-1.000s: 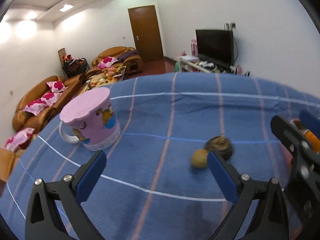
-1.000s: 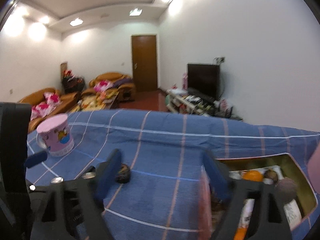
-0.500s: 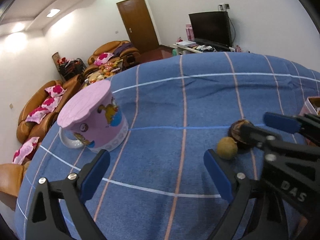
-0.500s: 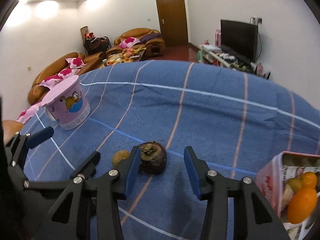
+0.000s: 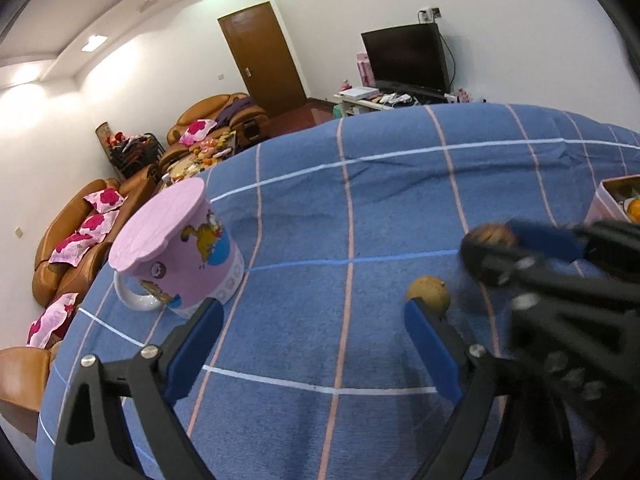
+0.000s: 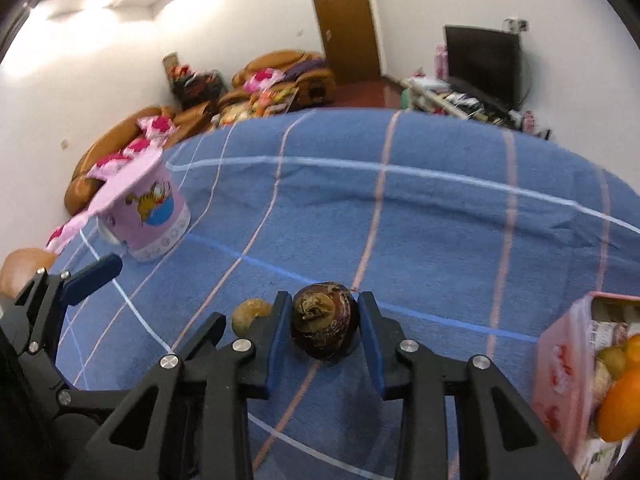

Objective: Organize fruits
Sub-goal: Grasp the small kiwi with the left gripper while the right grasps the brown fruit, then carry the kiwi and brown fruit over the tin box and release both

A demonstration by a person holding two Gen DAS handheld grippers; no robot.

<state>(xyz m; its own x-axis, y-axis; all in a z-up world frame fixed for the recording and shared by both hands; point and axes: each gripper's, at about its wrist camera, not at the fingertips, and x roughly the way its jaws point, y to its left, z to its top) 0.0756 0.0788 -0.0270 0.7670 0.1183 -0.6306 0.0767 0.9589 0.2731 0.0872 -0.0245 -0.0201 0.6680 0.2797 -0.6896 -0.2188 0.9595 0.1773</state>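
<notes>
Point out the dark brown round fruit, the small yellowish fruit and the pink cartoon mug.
dark brown round fruit point(image 6: 325, 326), right wrist view, front face
small yellowish fruit point(image 5: 429, 293), left wrist view, middle
pink cartoon mug point(image 5: 188, 246), left wrist view, side wall

White walls and bright ceiling lights frame the room. Brown sofas sit at nine o'clock; a wooden door at twelve, a television at one.

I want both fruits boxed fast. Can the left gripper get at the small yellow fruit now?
Probably yes: the left gripper is open, and the yellow fruit lies bare on the cloth by its right finger. The right gripper close beside it may crowd the approach.
</notes>
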